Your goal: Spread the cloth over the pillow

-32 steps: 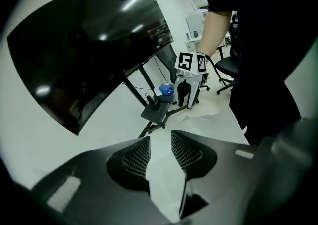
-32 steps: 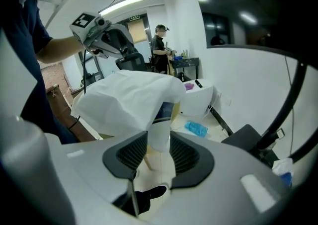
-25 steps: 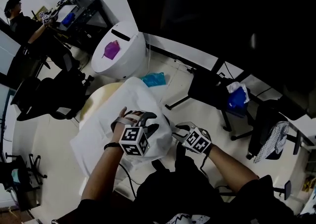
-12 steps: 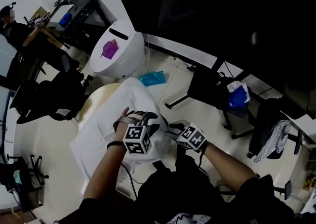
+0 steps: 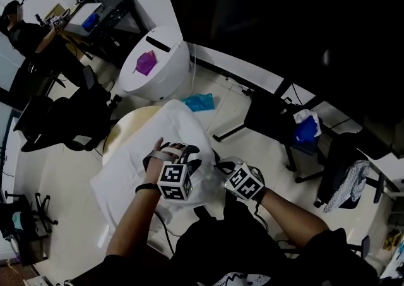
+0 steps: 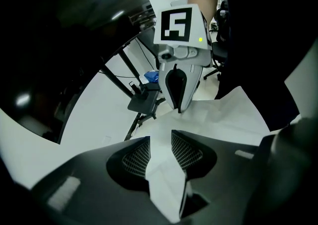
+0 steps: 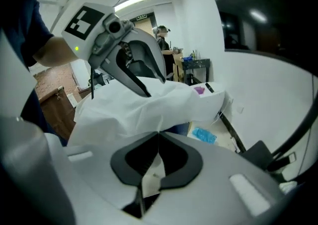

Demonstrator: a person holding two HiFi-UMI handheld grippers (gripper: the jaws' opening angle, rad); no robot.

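Since the cloth (image 5: 148,152) already covers most of the pillow (image 5: 126,124), with only a cream edge bare at the far left, we judge the step in hand to be taking hold of the near edge to pull it flat. The right claw (image 5: 221,166) is closing on a thin hem of the cloth, with its pads meeting on it. The left claw (image 5: 188,155) has its jaws apart, and a raised fold of cloth lies between them unpinched. We would close the left claw low on that fold and then draw both claws apart evenly, keeping the pull level so the cloth does not slide off the pillow. The pillow seems to rest on a pale floor (image 5: 63,190). Around it are a white round bin (image 5: 154,67), a teal rag (image 5: 199,101) and black office chairs (image 5: 69,120). A person (image 5: 25,26) works at a desk at the back.
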